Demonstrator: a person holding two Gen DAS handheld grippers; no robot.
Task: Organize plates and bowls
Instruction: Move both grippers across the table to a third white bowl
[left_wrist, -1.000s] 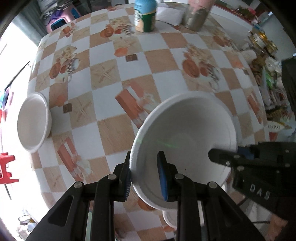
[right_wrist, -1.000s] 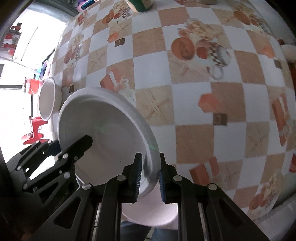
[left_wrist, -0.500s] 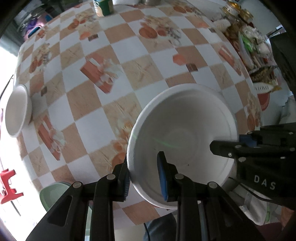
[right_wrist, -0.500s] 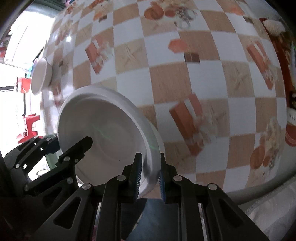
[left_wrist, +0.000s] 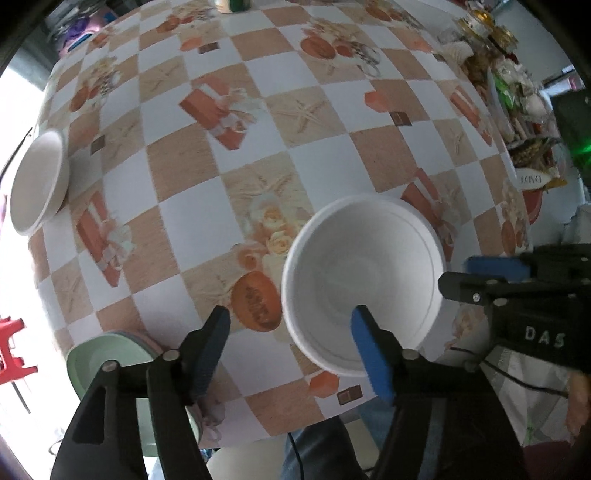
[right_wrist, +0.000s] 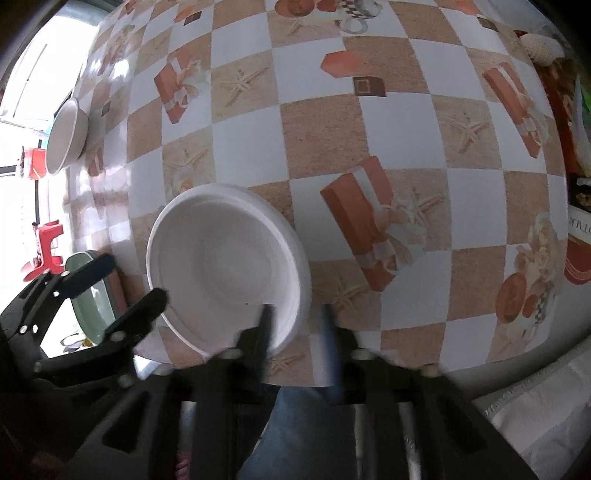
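Near the front edge of the table (left_wrist: 258, 110) sits the big white bowl (left_wrist: 364, 284). Both tongs, the left gripper (left_wrist: 291, 332) and the right gripper (right_wrist: 295, 321), are opening and letting go of its rim. Next I think 1 small bowl (left_wrist: 37, 181) far left needs fetching.

The left gripper (left_wrist: 290, 323) is pointed straight down, its jaws opening; one blue-padded finger (left_wrist: 369, 350) is seen inside the bowl rim, nothing pressed. The right gripper (right_wrist: 295, 321) is angled steeply downward, jaws likewise opening, the fingers blurred and straddling the rim without contact.
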